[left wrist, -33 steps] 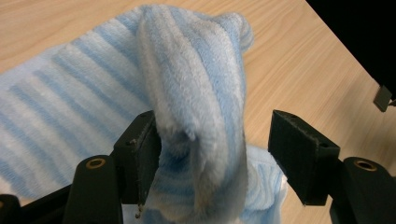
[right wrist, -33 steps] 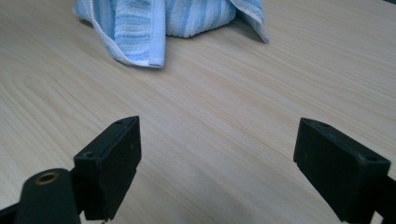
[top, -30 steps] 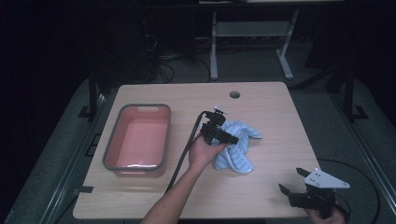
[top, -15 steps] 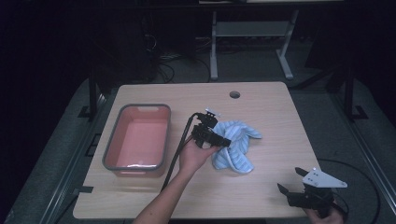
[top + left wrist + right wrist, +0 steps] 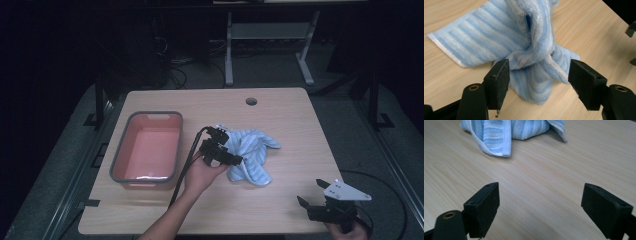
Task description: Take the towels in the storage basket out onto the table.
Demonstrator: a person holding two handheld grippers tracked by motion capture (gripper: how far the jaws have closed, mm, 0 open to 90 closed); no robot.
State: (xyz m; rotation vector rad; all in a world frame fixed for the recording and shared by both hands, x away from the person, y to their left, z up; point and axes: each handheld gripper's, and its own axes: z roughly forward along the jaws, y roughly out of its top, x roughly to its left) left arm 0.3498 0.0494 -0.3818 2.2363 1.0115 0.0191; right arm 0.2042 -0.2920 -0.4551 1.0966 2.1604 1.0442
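Left gripper [image 5: 537,75]: jaws spread wide, straddling a twisted fold of the blue-striped towel [image 5: 524,45], pads not pressing, nothing gripped. Towel [image 5: 250,155]: crumpled on the wooden table [image 5: 290,115], just right of the pink tub [image 5: 150,150]. Right gripper [image 5: 320,197]: jaws parted and empty, well clear of the towel, near the table's front corner. Advisable for a sound pickup: lower onto the thick twist, centre it between the pads, close firmly, lift straight.
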